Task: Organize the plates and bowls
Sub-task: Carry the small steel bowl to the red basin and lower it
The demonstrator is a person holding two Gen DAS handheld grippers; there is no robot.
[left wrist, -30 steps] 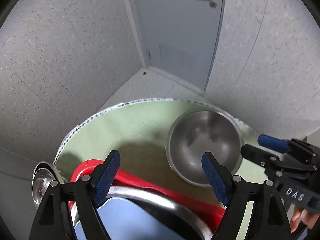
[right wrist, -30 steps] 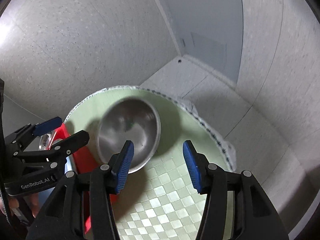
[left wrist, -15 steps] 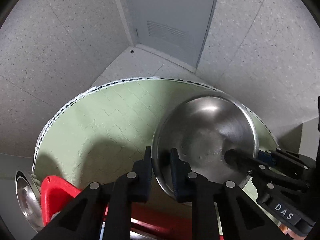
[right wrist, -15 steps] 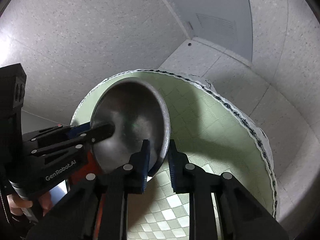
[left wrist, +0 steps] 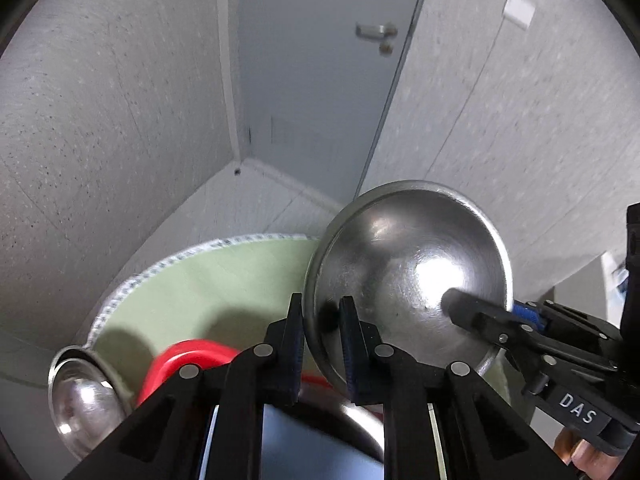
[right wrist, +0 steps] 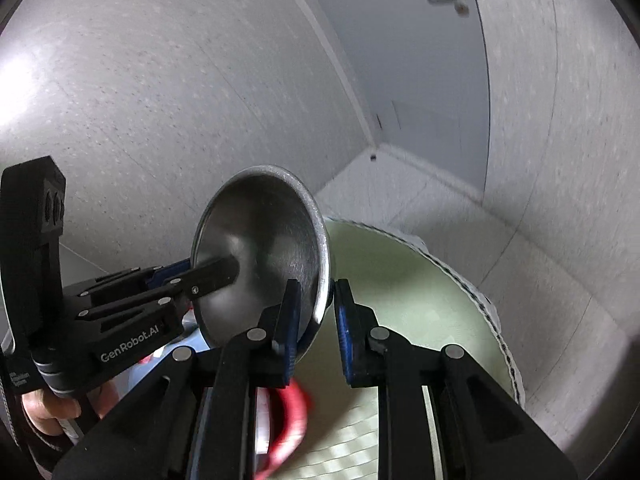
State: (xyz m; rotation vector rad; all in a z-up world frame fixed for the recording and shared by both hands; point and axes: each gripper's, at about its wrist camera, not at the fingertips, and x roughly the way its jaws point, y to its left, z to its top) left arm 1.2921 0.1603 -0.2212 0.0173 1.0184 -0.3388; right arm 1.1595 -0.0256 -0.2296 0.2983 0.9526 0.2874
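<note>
A large steel bowl is held up in the air above the green table, tilted on edge. My left gripper is shut on its near left rim. My right gripper is shut on the opposite rim; it shows in the left wrist view at the right. The same bowl fills the middle of the right wrist view, with the left gripper at its left side. A red container with a steel rim lies below the left gripper. A small steel bowl sits at the table's left edge.
The round table has a patterned hem and stands in a corner of grey speckled walls. A grey door with a handle is behind. The red container is blurred under the right gripper.
Both grippers went from open to shut on opposite rims of the large steel bowl, then lifted it off the table and tilted it. The view has tipped upward toward the door.
</note>
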